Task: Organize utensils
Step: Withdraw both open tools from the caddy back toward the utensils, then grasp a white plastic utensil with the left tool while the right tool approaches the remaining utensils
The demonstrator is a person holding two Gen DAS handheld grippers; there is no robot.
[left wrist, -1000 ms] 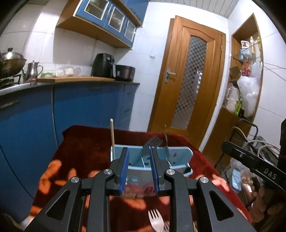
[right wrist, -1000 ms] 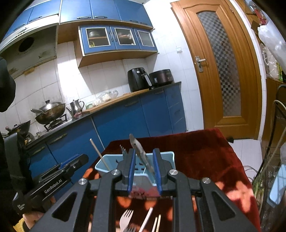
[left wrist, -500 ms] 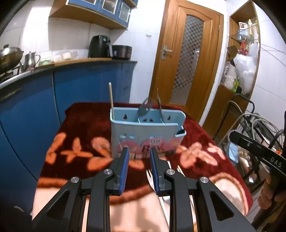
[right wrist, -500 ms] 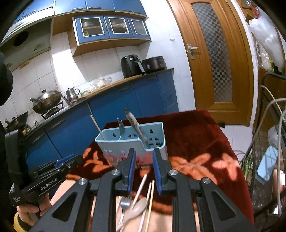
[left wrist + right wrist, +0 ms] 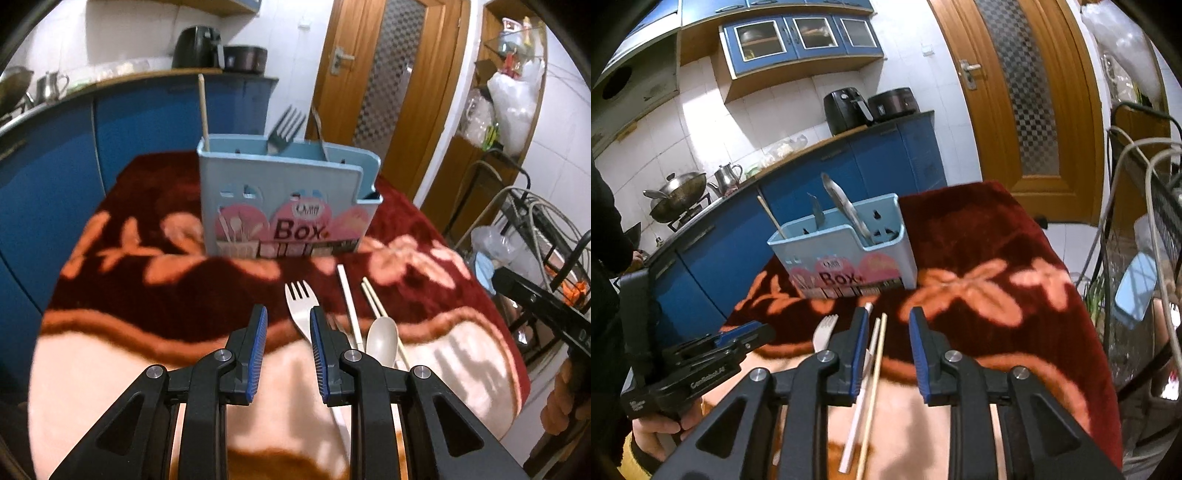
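A light-blue utensil box point(image 5: 288, 195) marked "Box" stands on the red flowered cloth point(image 5: 155, 288). It holds a metal fork point(image 5: 286, 125), a wooden chopstick point(image 5: 202, 110) and a metal spoon point(image 5: 846, 206). Loose in front of it lie a beige fork point(image 5: 300, 302), a beige spoon point(image 5: 382, 334), a white stick point(image 5: 347, 299) and wooden chopsticks point(image 5: 373, 295). My left gripper point(image 5: 287, 312) is open and empty, just left of the beige fork. My right gripper point(image 5: 889, 314) hovers over a wooden chopstick point(image 5: 875, 380) and the white stick point(image 5: 860, 398); its jaws are opening and grip nothing.
Blue kitchen cabinets point(image 5: 886, 166) run behind and to the left of the table. A wooden door point(image 5: 388, 92) stands at the back. A wire rack with cables point(image 5: 1145, 221) is close on the right. A hand holds the left gripper point(image 5: 738, 336) low at the left.
Both grippers have sunk and tipped down toward the cloth, drawing back from the box. The loose utensils now lie under their fingers. The right jaws stand slightly wider.
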